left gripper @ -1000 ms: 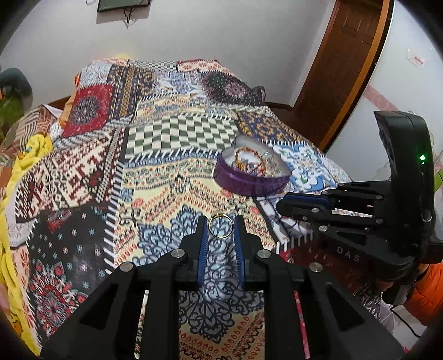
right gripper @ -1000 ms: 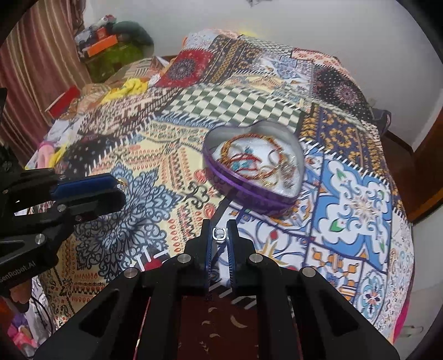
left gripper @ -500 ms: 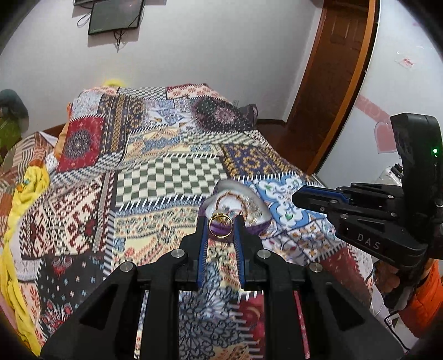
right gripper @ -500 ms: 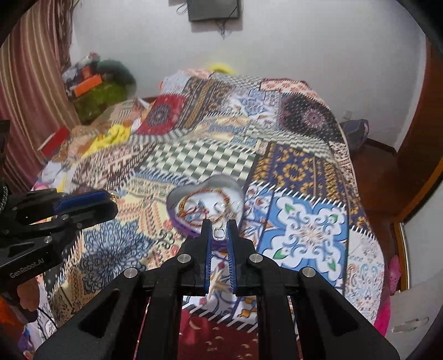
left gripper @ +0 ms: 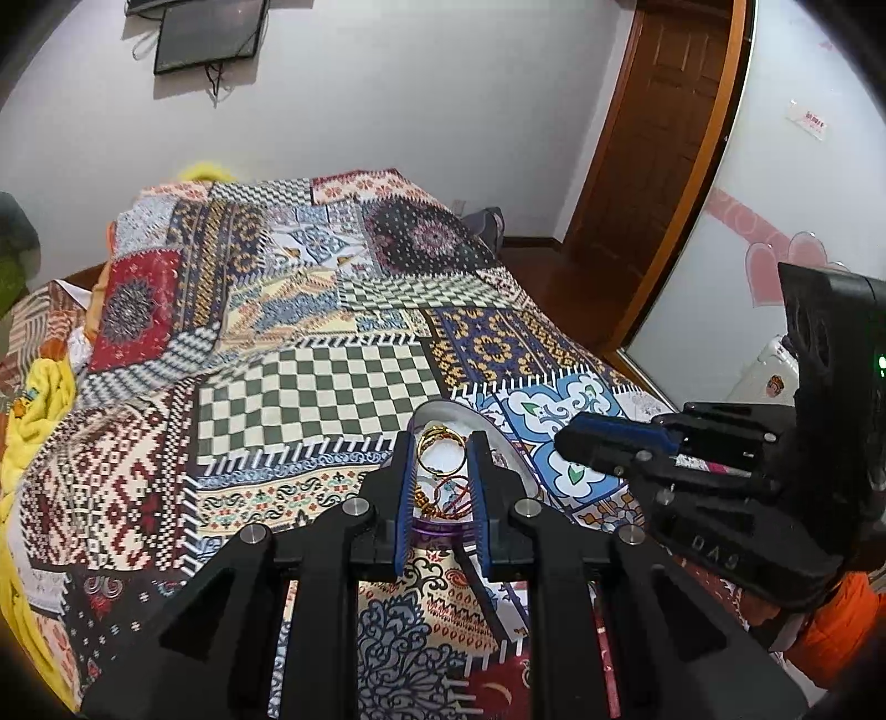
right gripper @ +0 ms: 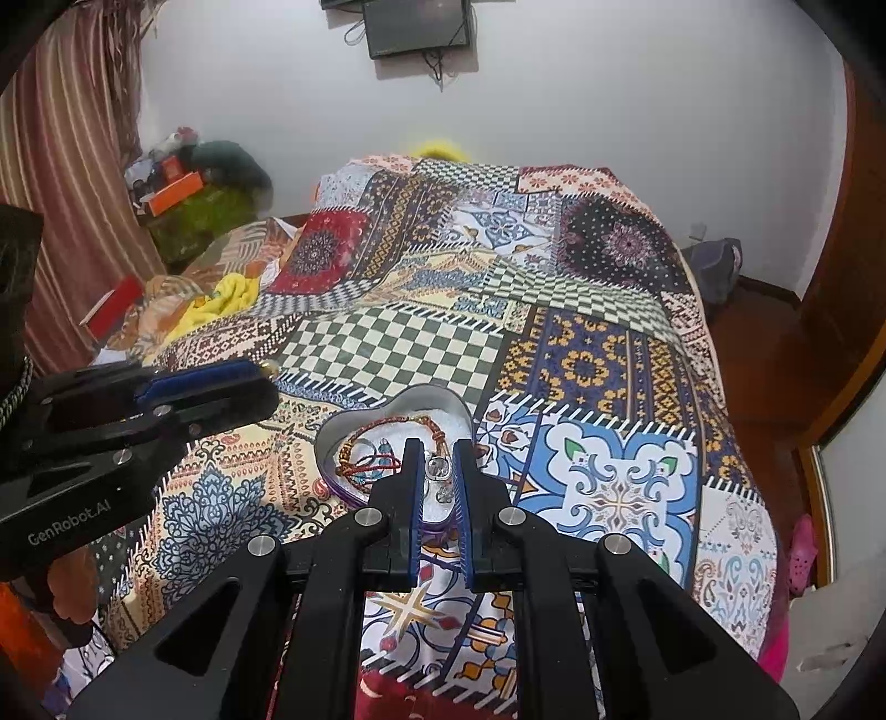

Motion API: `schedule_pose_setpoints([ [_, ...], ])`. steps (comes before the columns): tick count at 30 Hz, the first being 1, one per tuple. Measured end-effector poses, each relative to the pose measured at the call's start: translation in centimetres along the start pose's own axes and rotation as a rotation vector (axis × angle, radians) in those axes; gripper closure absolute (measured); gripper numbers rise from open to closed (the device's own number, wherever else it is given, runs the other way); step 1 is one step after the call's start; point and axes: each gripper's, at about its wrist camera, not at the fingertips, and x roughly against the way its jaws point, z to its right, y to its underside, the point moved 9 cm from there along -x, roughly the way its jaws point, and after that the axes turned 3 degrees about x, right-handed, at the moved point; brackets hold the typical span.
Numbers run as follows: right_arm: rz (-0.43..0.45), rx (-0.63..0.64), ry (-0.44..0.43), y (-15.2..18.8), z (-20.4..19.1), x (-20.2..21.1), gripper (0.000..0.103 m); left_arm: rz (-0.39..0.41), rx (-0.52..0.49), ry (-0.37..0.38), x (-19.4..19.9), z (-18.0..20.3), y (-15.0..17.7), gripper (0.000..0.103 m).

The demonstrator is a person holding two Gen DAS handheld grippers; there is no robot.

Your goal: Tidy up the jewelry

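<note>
- The bed [left gripper: 310, 387] under a patchwork-print coverlet of checks, medallions and blue florals carries everything; its far corners run out of both views, and a yellow cloth [right gripper: 221, 302] lies bunched at its edge.
- A dark flat screen [right gripper: 418, 25] hangs on the white wall, its top cut off in the right wrist view.
- The left tongs [left gripper: 441, 459] show white lettering "GenRobot.AI" on their body in the right wrist view; they are clenched on a thin gold ring [left gripper: 440, 455], held above the tin.
- The right tongs [right gripper: 440, 468] show embossed letters on their side that read roughly "DAS", upside down in the left wrist view; they are clenched on a small silver-framed clear-stone piece [right gripper: 438, 468], also over the tin.
- The heart-shaped purple tin with a pale inside [right gripper: 343, 437] sits on the bed below both tongs; its near rim is hidden behind the fingers in each view.
- Inside it lie a red-and-gold beaded bracelet [right gripper: 360, 443] and other tangled pieces too small to tell apart.
</note>
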Motion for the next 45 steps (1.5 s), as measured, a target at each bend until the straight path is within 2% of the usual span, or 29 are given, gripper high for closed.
schedule_pose_setpoints([
  [11,-0.072,0.020,-0.043,1.4,-0.5,-3.1,0.094,-0.101,0.003,0.012,-4.6,-0.5,1.3,0.086],
  [26,-0.125,0.027,-0.076,2.1,-0.5,-4.6,0.094,-0.141,0.014,0.015,-5.9,-0.7,1.9,0.086],
  [30,-0.128,0.029,-0.070,2.1,-0.5,-4.6,0.094,-0.131,0.013,0.010,-5.5,-0.6,1.7,0.086],
  [37,-0.110,0.041,-0.048,1.6,-0.6,-3.7,0.087,-0.109,0.020,0.006,-3.8,-0.5,1.1,0.086],
  [45,-0.019,0.034,-0.016,-0.4,-0.6,0.8,0.087,0.002,-0.002,-0.033,1.5,0.7,-1.1,0.086],
])
